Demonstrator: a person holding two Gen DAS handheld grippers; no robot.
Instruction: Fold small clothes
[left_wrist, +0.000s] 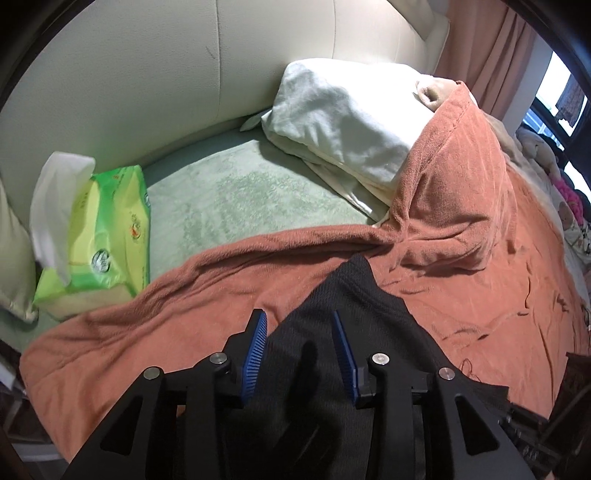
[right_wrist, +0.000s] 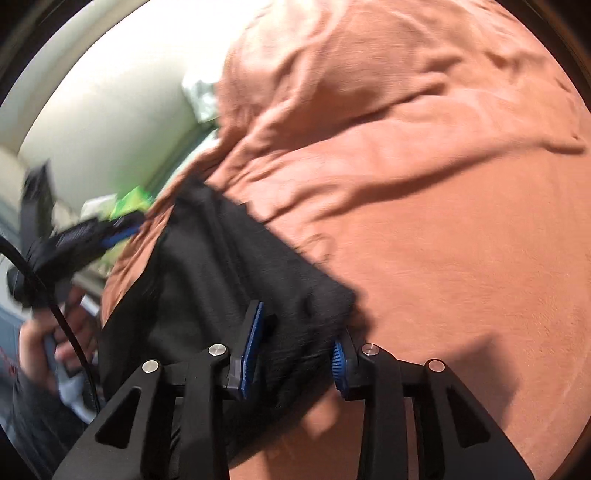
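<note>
Status: fold in progress, not complete.

1. Item: one black garment (left_wrist: 343, 332), lying on the orange blanket (left_wrist: 461, 206) spread over the bed. It sits directly under and between both sets of tongs.
2. My left tongs (left_wrist: 300, 354): blades apart, cloth lies between them, pads not pressing on it. Released.
3. My right tongs (right_wrist: 297, 354): blades apart w/ a corner of the garment (right_wrist: 236, 273) in the gap. Right view is blurred, but I see no pinch on the cloth. Released.
4. From the right view, my left tongs (right_wrist: 122, 229) sit at the far end of the garment, left of my right tongs.
5. Done so far, as I judge it: garment looks doubled over into a compact dark panel; both ends let go.
6. Left to do: cannot tell if another fold is needed. Edges are partly hidden by the tongs.
7. Bystanders: tissue pack (left_wrist: 99, 229) ahead-left of left tongs, pillow (left_wrist: 351, 122) ahead. Neither touches the garment.
</note>
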